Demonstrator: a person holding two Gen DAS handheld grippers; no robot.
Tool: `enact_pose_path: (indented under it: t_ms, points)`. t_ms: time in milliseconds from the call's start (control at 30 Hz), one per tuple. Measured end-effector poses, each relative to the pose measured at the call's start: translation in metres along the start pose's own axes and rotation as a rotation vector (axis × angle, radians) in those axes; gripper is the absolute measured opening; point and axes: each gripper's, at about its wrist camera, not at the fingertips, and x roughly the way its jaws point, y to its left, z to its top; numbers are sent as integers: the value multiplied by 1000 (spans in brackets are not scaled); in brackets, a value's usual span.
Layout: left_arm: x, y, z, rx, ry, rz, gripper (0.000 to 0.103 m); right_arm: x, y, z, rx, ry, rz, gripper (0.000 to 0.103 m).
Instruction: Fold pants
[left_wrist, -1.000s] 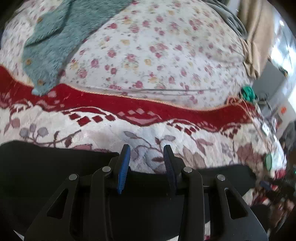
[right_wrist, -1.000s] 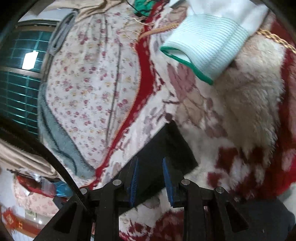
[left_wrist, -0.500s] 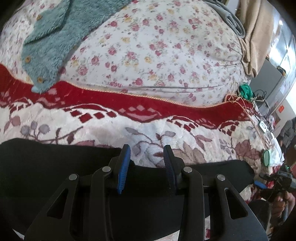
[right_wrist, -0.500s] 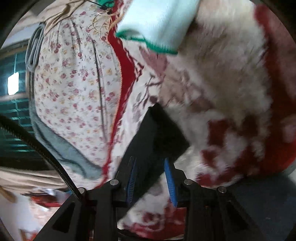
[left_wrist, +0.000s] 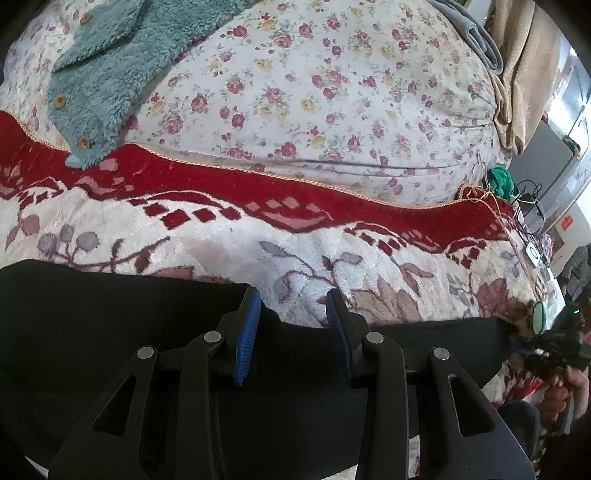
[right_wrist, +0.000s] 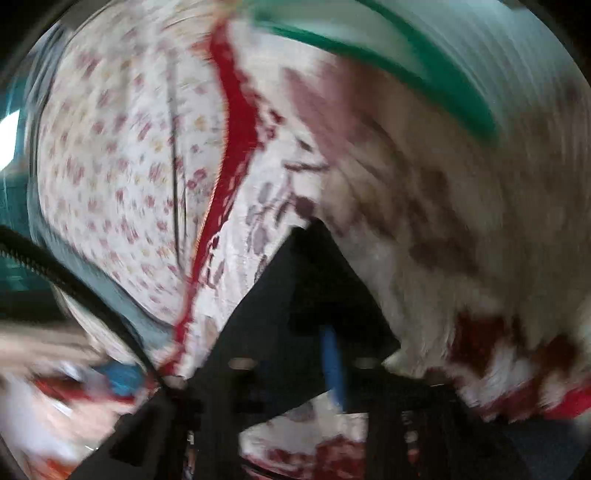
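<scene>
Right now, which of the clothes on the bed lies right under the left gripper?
The black pants, spread flat beneath the left gripper; the fluffy teal cardigan lies far off.

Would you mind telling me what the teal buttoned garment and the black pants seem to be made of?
The teal buttoned garment looks like shaggy fleece, with tufted pile and wooden-looking buttons. The black pants look like a smooth, matte fabric lying flat with no sheen; the weave is too dark to tell.
</scene>
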Motion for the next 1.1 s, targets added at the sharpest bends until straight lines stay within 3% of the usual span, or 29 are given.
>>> enact_pose_path:
  t_ms: [233, 367, 500, 633, 767, 933, 1100]
  points:
    - [1, 1, 0, -4, 5, 11, 35, -25, 43, -12, -326, -131, -36, 5]
    - [1, 4, 0, -14, 8, 13, 35, -20, 31, -13, -360, -92, -16, 5]
    - [2, 5, 0, -17, 12, 17, 35, -15, 10, -11, -255, -13, 11, 5]
    - [4, 7, 0, -31, 20, 16, 35, -7, -9, -24, -111, 105, -12, 5]
    - [4, 11, 0, -48, 28, 10, 35, 8, -32, -30, -23, 157, -38, 5]
    - [7, 15, 0, -75, 43, -3, 35, -4, -22, -22, -65, 79, -18, 5]
    - [6, 17, 0, -90, 46, 0, 35, -22, 20, -14, -310, -69, -30, 5]
